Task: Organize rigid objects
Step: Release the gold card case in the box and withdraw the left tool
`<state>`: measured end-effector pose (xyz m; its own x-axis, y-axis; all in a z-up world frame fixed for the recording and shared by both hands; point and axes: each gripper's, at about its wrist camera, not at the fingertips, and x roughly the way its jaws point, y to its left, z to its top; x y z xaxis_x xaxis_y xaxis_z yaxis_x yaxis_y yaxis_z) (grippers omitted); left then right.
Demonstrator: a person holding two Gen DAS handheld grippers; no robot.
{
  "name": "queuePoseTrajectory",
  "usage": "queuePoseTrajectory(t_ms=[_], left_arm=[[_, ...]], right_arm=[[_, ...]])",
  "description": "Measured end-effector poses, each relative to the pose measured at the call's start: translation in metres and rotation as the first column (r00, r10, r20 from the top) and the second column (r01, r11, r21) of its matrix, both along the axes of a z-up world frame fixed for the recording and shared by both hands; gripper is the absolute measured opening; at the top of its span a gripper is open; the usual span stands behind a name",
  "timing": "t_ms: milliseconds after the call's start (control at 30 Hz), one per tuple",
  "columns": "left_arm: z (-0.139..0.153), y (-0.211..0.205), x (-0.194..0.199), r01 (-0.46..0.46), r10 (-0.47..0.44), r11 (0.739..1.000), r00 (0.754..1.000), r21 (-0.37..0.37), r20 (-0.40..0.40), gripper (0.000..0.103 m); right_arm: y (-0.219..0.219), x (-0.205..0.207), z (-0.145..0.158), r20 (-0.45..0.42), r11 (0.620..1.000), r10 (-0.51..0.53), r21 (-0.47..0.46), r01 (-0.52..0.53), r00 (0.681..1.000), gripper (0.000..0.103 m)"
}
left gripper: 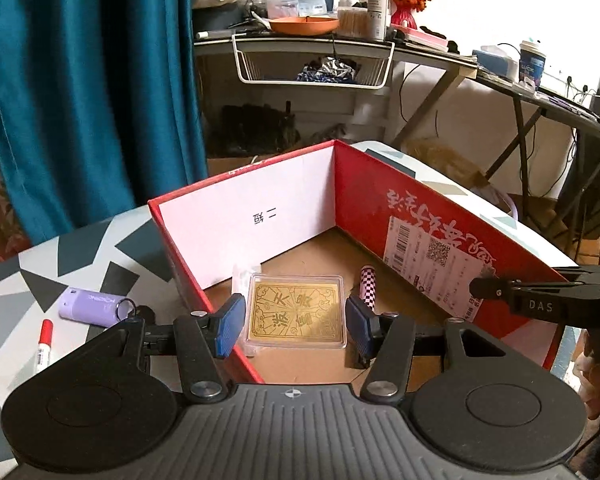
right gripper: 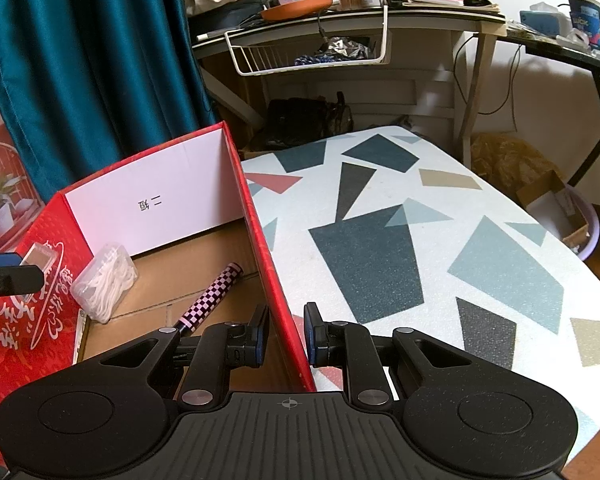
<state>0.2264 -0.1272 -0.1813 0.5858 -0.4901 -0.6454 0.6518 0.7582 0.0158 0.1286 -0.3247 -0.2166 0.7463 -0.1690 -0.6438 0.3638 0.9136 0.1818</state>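
A red cardboard box (left gripper: 380, 200) stands open on the patterned table. My left gripper (left gripper: 296, 322) is over the box and its blue pads touch both sides of a clear case with a gold card (left gripper: 296, 314); it looks shut on the case. A checkered pen (left gripper: 367, 286) lies on the box floor to the right, also seen in the right wrist view (right gripper: 216, 296). A clear box of white floss picks (right gripper: 104, 280) leans in the box. My right gripper (right gripper: 286, 336) is open, its jaws on either side of the box's right wall (right gripper: 268, 264).
A purple capped tube with a key ring (left gripper: 92, 306) and a red marker (left gripper: 44, 344) lie on the table (right gripper: 420, 240) left of the box. A blue curtain (left gripper: 80, 80) hangs behind. A cluttered desk with a wire basket (left gripper: 312, 64) stands at the back.
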Motion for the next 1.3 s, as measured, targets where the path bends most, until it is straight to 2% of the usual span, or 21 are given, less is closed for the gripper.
queuePoseTrajectory(t_ms=[200,300,400,500,633,733,833,933,1000,1167,1300], left_arm=[[0.005,0.005,0.001,0.007,-0.007,1.000,1.000,-0.017,-0.021,0.058],[0.008,0.014,0.004,0.004,-0.007,0.998,0.999,-0.069,-0.044,0.060],[0.013,0.022,0.002,0.007,-0.014,0.992,0.999,-0.123,-0.049,0.072],[0.018,0.031,-0.003,-0.020,0.019,0.989,1.000,-0.148,-0.010,0.073],[0.019,0.053,0.000,-0.104,0.101,0.975,0.995,-0.195,-0.029,0.075],[0.010,0.070,0.006,-0.187,0.179,0.964,0.982,-0.188,-0.057,0.075],[-0.006,0.088,0.013,-0.291,0.275,0.941,0.955,-0.171,-0.107,0.073],[-0.029,0.099,0.018,-0.358,0.339,0.926,0.928,-0.119,-0.157,0.065],[-0.042,0.104,0.018,-0.390,0.376,0.917,0.914,-0.082,-0.151,0.065],[-0.065,0.105,0.024,-0.371,0.368,0.928,0.922,-0.009,-0.118,0.065],[-0.069,0.106,0.033,-0.373,0.373,0.928,0.923,0.013,-0.094,0.067]], right_arm=[[0.000,-0.001,0.000,0.000,1.000,0.001,0.000,-0.001,1.000,0.017],[0.000,0.000,0.000,0.000,1.000,0.002,-0.001,-0.002,1.000,0.017],[0.000,0.000,0.000,0.001,1.000,0.001,0.000,-0.001,1.000,0.017],[0.000,0.000,0.000,0.002,1.000,0.001,0.000,-0.001,1.000,0.017],[0.001,0.000,0.000,0.002,1.000,0.000,0.001,0.000,1.000,0.017],[0.000,0.000,0.000,0.003,1.000,0.001,0.001,-0.001,1.000,0.017],[0.000,0.000,0.000,0.002,1.000,0.001,0.001,-0.001,1.000,0.017],[0.000,0.000,0.000,0.003,1.000,0.001,0.007,-0.001,1.000,0.018],[0.000,0.000,0.000,0.004,1.000,0.001,0.008,-0.001,1.000,0.018],[0.000,0.000,-0.001,0.004,1.000,-0.001,0.010,0.001,1.000,0.018],[0.000,0.000,-0.001,0.004,1.000,-0.001,0.010,0.001,1.000,0.018]])
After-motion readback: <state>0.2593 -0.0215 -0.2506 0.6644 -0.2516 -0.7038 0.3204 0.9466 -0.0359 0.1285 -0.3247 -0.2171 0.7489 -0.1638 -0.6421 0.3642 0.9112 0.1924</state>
